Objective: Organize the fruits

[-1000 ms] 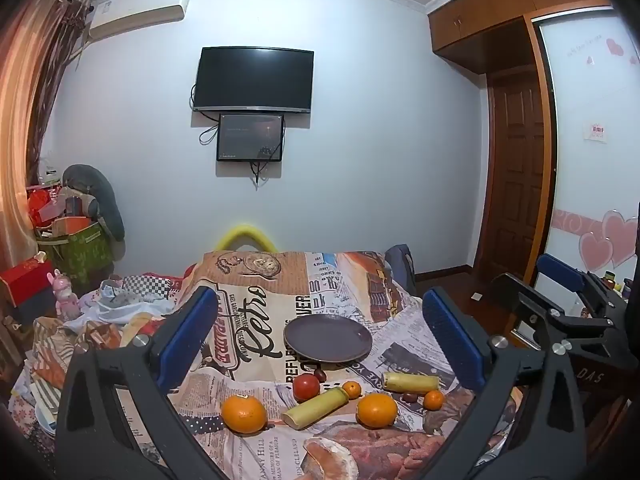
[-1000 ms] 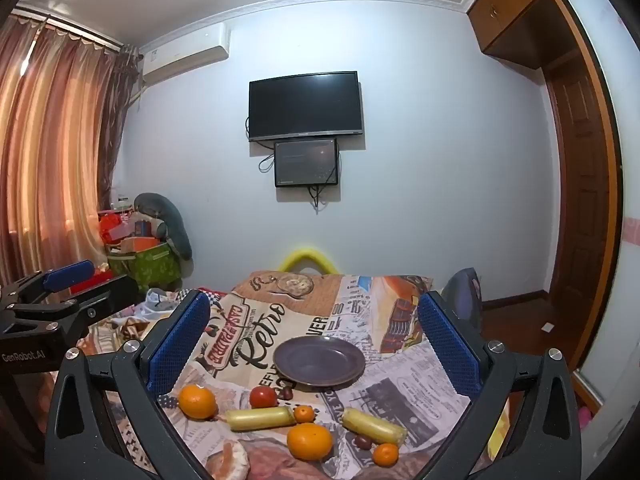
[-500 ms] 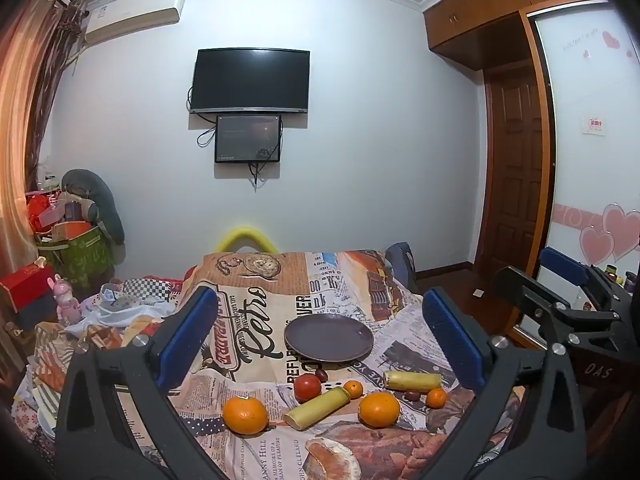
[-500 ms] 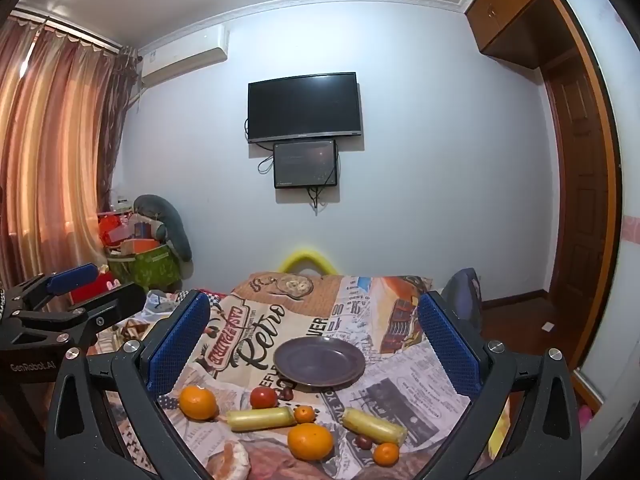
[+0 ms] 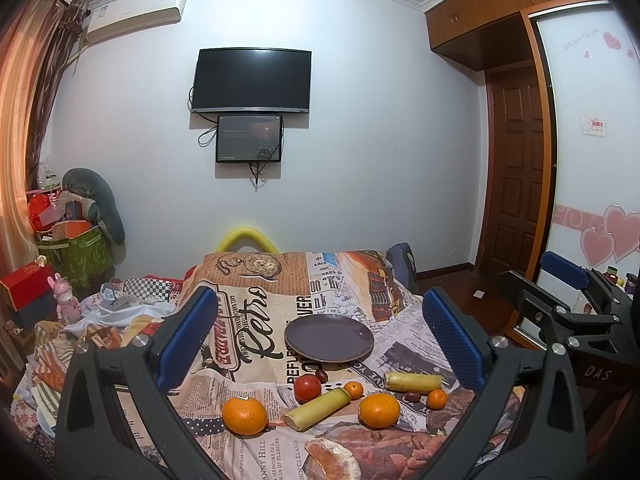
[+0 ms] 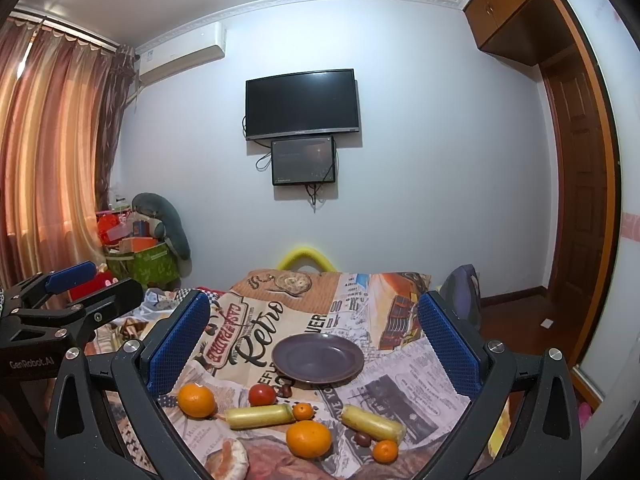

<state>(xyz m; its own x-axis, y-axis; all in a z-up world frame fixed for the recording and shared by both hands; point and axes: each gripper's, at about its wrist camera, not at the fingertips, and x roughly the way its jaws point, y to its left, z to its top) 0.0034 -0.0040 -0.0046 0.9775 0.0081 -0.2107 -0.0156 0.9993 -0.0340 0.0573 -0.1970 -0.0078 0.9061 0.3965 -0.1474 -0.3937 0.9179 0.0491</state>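
Fruit ungathered, plate (image 5: pixel 329 338) bare.
Left gripper (image 5: pixel 320 340) and right gripper (image 6: pixel 314 346) both spread wide, empty; fruit row (image 6: pixel 256 416) lying crosswise below and ahead, nearer than plate.

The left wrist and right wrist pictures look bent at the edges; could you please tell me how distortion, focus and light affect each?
Left wrist view: fisheye bends the door frame and darkens the corners; the plate and fruit stay sharp, with an open hand-held gripper framing them. Right wrist view: the curtain glows warm orange and bows; the television shows only faint sheen, no harsh glare.
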